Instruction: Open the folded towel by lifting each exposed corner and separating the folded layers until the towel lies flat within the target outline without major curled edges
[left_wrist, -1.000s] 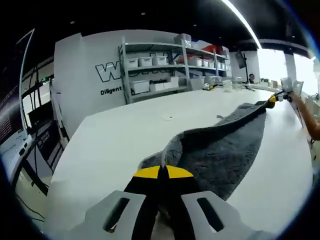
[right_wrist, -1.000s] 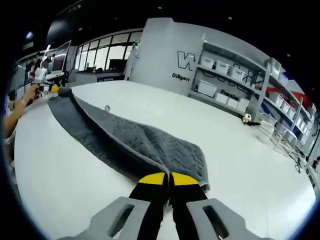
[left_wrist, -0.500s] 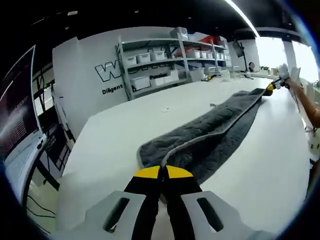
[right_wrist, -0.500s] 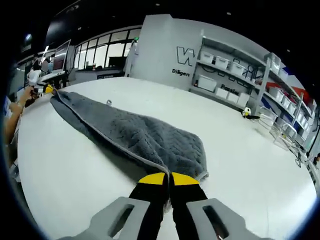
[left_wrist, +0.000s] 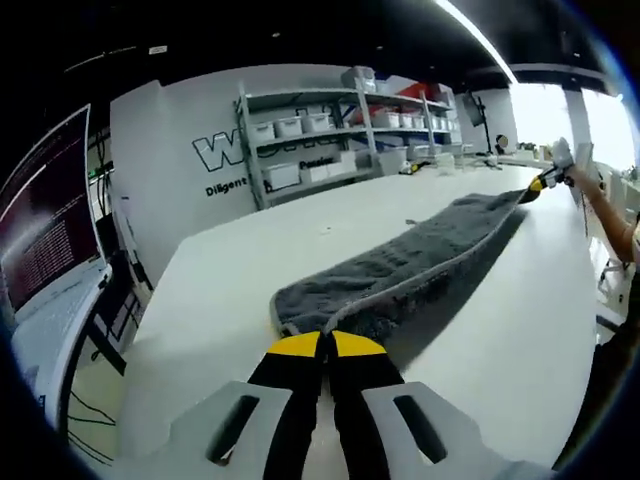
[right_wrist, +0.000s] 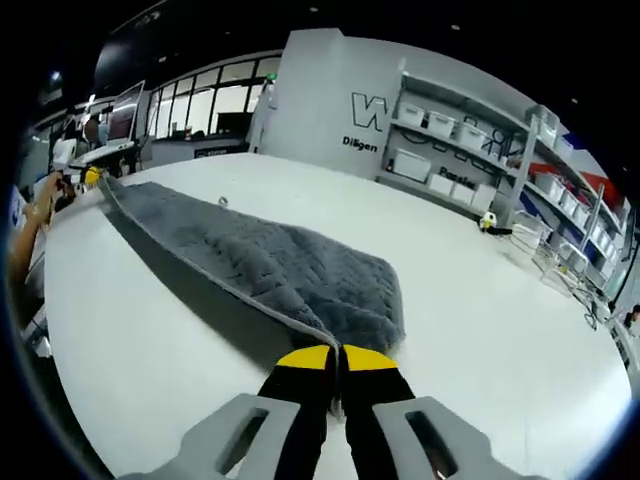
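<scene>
Step in hand, as judged: spreading stage, with one long edge of the grey towel (left_wrist: 420, 260) held raised and taut between two pinched corners. Left gripper (left_wrist: 325, 345) clamped tight on the near corner in the left gripper view, yellow tips together with the hem running out from between them. Right gripper (right_wrist: 338, 358) likewise closed on its corner in the right gripper view, no gap between the tips. Towel lying lengthwise on the white table (left_wrist: 230, 290), far side resting on the tabletop, near hem lifted just clear and casting a dark shadow on the table beside it. Hem at the left-gripper end rolled under into a thick lip; whether a folded layer remains beneath cannot be told. Small object on the table just beyond the towel's far edge, too small to identify. Target outline not made out on the table. Shelving with white bins (left_wrist: 300, 125) well beyond the towel, against the lettered wall. Next move, as judged: draw both corners away from the towel's resting edge, keeping the hem taut, lower together to the table, then release. Risk: slack between the corners leaving the hem curled.
</scene>
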